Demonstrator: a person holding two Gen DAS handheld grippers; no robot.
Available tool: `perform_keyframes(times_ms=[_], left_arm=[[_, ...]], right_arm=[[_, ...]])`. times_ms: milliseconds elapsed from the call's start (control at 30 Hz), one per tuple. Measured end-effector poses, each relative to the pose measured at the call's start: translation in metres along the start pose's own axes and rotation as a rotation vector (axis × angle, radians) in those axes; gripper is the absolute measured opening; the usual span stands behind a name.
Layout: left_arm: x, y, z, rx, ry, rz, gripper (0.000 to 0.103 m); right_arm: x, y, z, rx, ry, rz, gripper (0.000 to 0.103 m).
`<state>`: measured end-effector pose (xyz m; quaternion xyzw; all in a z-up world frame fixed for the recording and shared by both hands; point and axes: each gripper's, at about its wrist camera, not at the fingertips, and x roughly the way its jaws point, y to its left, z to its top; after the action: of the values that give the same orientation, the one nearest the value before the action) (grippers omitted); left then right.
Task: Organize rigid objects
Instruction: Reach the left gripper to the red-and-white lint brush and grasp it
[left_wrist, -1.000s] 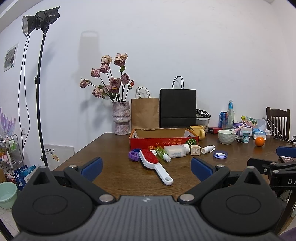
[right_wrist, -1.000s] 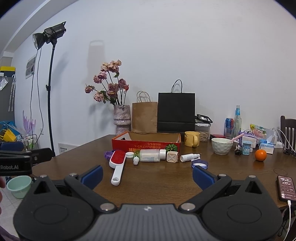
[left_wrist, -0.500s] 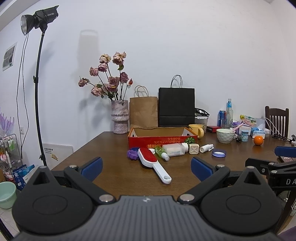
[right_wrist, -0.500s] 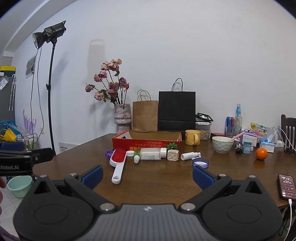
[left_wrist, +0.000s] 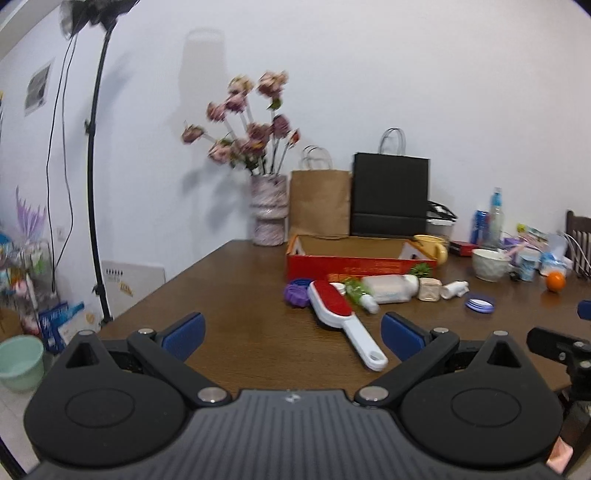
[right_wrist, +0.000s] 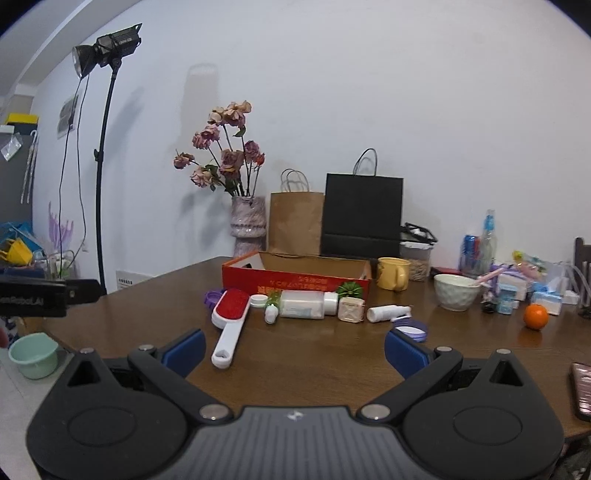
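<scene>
Left gripper (left_wrist: 291, 334): jaws spread wide, nothing between the blue pads, hovering above the near edge of the table (left_wrist: 236, 314).
Right gripper (right_wrist: 293, 345): also gaping and empty, held low at the near side of the same table.
Lint brush (right_wrist: 231, 320): the closest piece. From the right wrist camera it lies at about 11 o'clock; red head far, white handle trailing back toward the gripper.
Long axis: in the left view the lint brush (left_wrist: 341, 317) runs from red head at 12 o'clock down to a handle tip at about 1 o'clock, slanting to the right.
Nearer hand: my call is the left, as the handle end sits just ahead of its right pad.
Row behind: a purple lid (right_wrist: 214, 297), a white bottle (right_wrist: 306, 303) on its side, a small cube (right_wrist: 351, 309), a spray bottle (right_wrist: 388, 313), all lined up just in front of the red box (right_wrist: 295, 280).
Red box: open-topped, at 12 o'clock for both cameras, looks like the place to put things.
Next move, as I judge it: close across the handle's narrow width, so the jaws should turn square to that slant.
Writing: the box front carries gold characters, too small to read. The left device seen at the right camera's 9 o'clock shows pale lettering ending in "AI", the rest blurred.
</scene>
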<state>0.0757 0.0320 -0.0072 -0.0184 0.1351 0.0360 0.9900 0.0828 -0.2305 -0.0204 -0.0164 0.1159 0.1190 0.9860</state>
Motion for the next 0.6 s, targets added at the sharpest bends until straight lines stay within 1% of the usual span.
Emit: perform_keyframes(times_ms=[33,100,200,267,300,367,433,467,500,567,600], left_arm=[[0.007,0.002,-0.001,-0.009,0.002,0.007,0.103],[0.022,0.005,-0.004,-0.006,0.003,0.013,0.103],[0.038,0.008,-0.01,0.017,-0.036,-0.055,0.103],[0.054,0.007,-0.012,0.064,-0.002,-0.07,0.103],[0.062,0.006,-0.012,0.092,0.02,-0.07,0.103],[0.078,0.005,-0.012,0.125,0.069,-0.051,0.103],[0.094,0.01,-0.01,0.114,0.105,-0.036,0.103],[0.1,0.013,-0.008,0.105,0.113,-0.032,0.103],[0.107,0.016,-0.007,0.094,0.117,-0.025,0.103],[0.117,0.021,-0.003,0.073,0.119,-0.011,0.103],[0.121,0.022,-0.002,0.068,0.119,-0.001,0.103]], right_arm=[[0.01,-0.001,0.001,0.009,-0.004,0.005,0.103],[0.03,-0.002,0.002,0.006,0.027,0.017,0.103],[0.068,0.0,0.002,-0.019,0.111,0.076,0.103],[0.092,0.005,0.0,-0.036,0.143,0.095,0.103],[0.102,0.007,-0.001,-0.04,0.156,0.12,0.103],[0.121,0.015,-0.004,-0.04,0.193,0.162,0.101],[0.144,0.023,-0.006,-0.019,0.234,0.174,0.092],[0.154,0.027,-0.007,-0.01,0.254,0.185,0.082],[0.166,0.03,-0.008,-0.006,0.271,0.2,0.074],[0.189,0.037,-0.012,-0.001,0.301,0.227,0.068],[0.197,0.04,-0.014,0.004,0.313,0.232,0.067]])
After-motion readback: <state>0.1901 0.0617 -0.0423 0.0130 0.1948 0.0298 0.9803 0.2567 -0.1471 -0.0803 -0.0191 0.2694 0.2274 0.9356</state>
